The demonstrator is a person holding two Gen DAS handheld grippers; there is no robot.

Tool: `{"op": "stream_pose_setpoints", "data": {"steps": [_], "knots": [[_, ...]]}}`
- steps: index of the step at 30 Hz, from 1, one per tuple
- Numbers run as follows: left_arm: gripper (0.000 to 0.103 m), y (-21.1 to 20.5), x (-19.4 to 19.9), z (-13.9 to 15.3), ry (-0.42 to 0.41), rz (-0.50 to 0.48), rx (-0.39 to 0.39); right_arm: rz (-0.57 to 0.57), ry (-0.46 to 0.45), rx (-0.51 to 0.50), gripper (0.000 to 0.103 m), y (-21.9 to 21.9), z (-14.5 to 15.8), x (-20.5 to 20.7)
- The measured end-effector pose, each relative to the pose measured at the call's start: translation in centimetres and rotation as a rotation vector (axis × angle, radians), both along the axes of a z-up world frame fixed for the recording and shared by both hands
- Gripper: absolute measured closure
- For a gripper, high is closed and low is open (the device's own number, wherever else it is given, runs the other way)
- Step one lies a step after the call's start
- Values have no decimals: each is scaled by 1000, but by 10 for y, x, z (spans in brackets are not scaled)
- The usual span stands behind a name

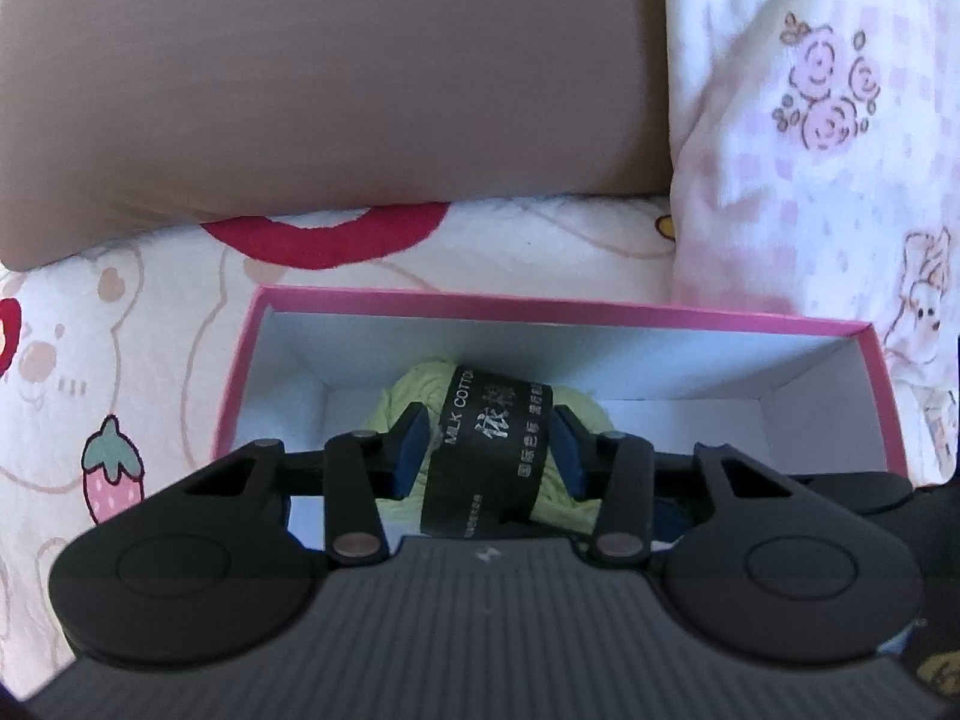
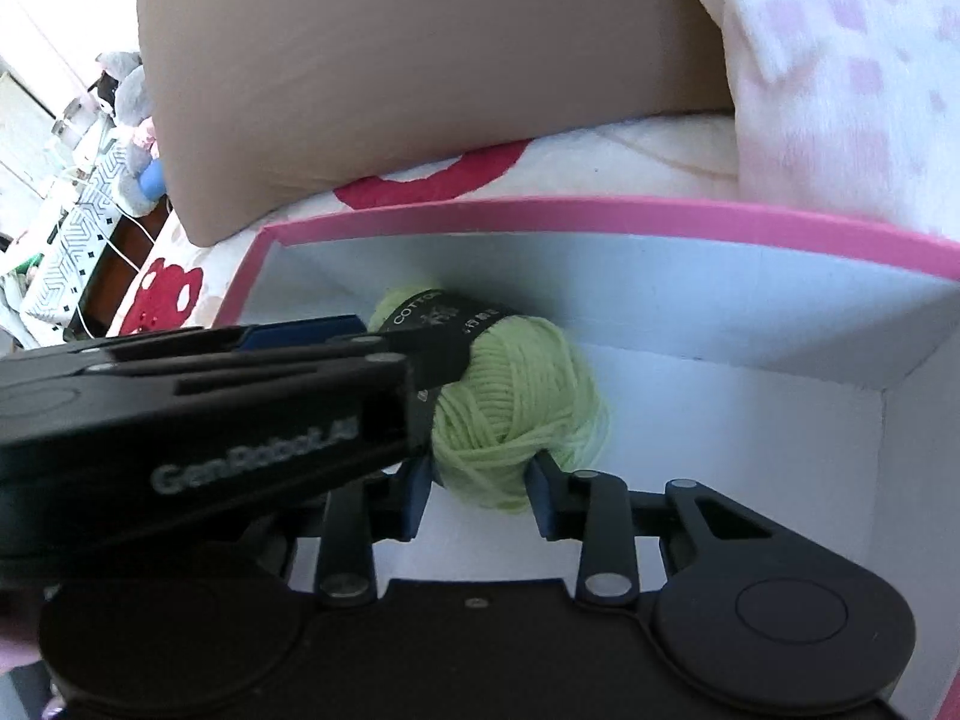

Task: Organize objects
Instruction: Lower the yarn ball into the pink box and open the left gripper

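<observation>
A light green yarn ball (image 1: 408, 384) with a black paper band lies inside an open pink box (image 1: 540, 300) with white inner walls. It sits near the box's far wall. My left gripper (image 1: 489, 450) is shut on the ball at its band, with a blue pad pressing on each side. In the right wrist view the yarn ball (image 2: 522, 402) fills the middle of the pink box (image 2: 600, 210). My right gripper (image 2: 480, 489) is shut on the ball's near end. The left gripper (image 2: 396, 354) reaches in from the left and hides part of the band.
The box rests on a bedsheet (image 1: 120, 330) printed with bears and strawberries. A brown pillow (image 1: 330, 72) lies just behind the box, and a pink flowered blanket (image 1: 810, 120) is bunched at the right. Beyond the bed's left edge stands a cluttered table (image 2: 72, 180).
</observation>
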State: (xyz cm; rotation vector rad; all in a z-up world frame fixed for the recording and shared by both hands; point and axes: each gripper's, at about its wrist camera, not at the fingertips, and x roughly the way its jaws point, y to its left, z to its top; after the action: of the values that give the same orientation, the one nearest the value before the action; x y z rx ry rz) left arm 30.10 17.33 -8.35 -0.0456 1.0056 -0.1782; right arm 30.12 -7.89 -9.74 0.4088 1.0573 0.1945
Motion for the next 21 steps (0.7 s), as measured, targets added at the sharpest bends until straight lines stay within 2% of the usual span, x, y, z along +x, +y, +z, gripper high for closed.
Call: {"op": "stream_pose_setpoints", "data": {"steps": [2,6,11,14,16,21], "knots": [[63,5,-1,0,19,12,-5,-4,-17,-31,68,2,0,1],[64,12,-8,6,12,21,-6,-21,-13,13,68,-2,-7,2],[75,16,-7,0,67,22,-45,12,-52,-11,69,9,-5,5],[75,14,-6,-3,49,38,-24,47,-75,-64,69,21,-2,7],[75,17,-5,-3,39,46,-42,73,-95,-110,69,27,1,7],[75,20,2,-6,49,73,-57,107,-84,-141,68,29,-1,13]]}}
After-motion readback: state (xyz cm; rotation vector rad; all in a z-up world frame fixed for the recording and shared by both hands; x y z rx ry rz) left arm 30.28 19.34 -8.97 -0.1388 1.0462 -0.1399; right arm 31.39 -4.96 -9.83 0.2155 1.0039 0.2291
